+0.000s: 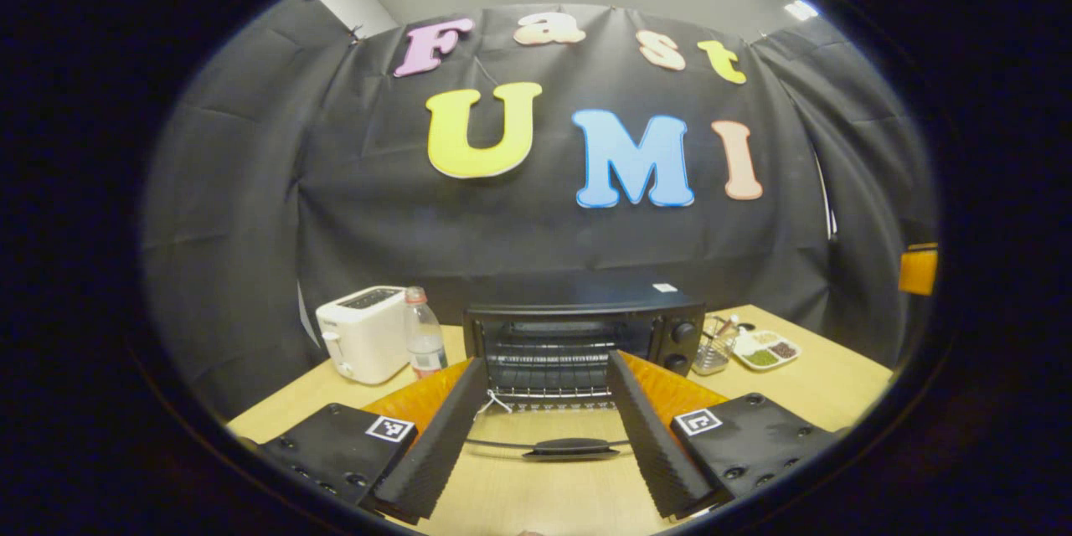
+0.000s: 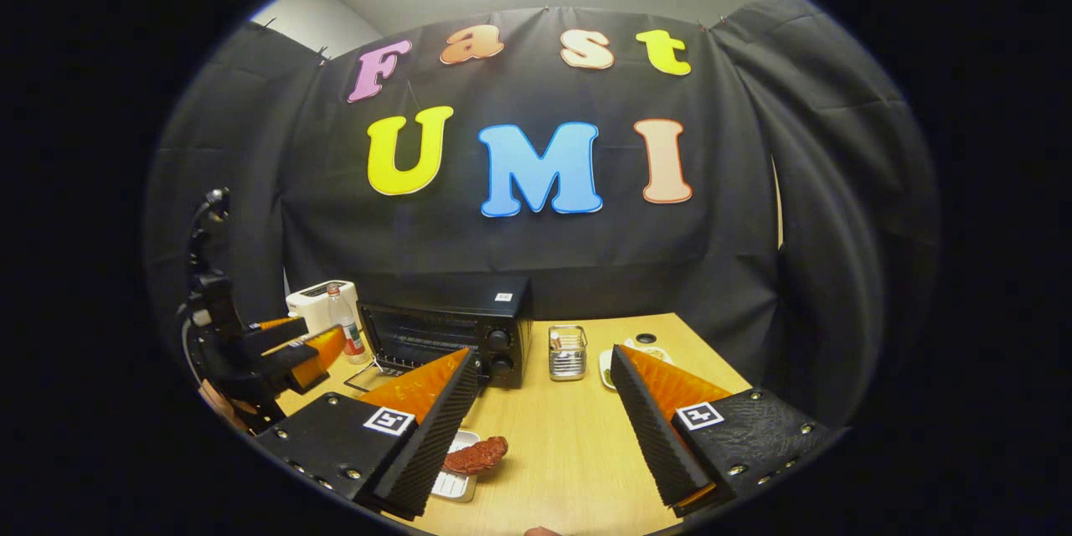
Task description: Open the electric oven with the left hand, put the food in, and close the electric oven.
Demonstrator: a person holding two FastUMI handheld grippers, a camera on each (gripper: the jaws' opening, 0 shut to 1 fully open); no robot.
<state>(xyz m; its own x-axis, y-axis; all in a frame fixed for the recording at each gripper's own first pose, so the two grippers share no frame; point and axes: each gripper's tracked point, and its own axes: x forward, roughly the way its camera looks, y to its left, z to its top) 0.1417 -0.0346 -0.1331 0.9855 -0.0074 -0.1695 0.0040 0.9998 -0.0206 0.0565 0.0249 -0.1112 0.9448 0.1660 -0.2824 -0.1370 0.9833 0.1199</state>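
Note:
The black electric oven stands in the middle of the table with its glass door folded down flat. The door's handle lies nearest me, low between the fingers of my left gripper, which is open and holds nothing. A wire rack shows inside. In the right gripper view the oven is at the left, and a reddish-brown piece of food rests on a small white tray in front of it. My right gripper is open above the table, with the food by its left finger. The left gripper hovers left of the oven.
A white toaster and a water bottle stand left of the oven. A wire basket and a divided plate of small foods sit to its right. Bare wooden table spreads in front of the oven.

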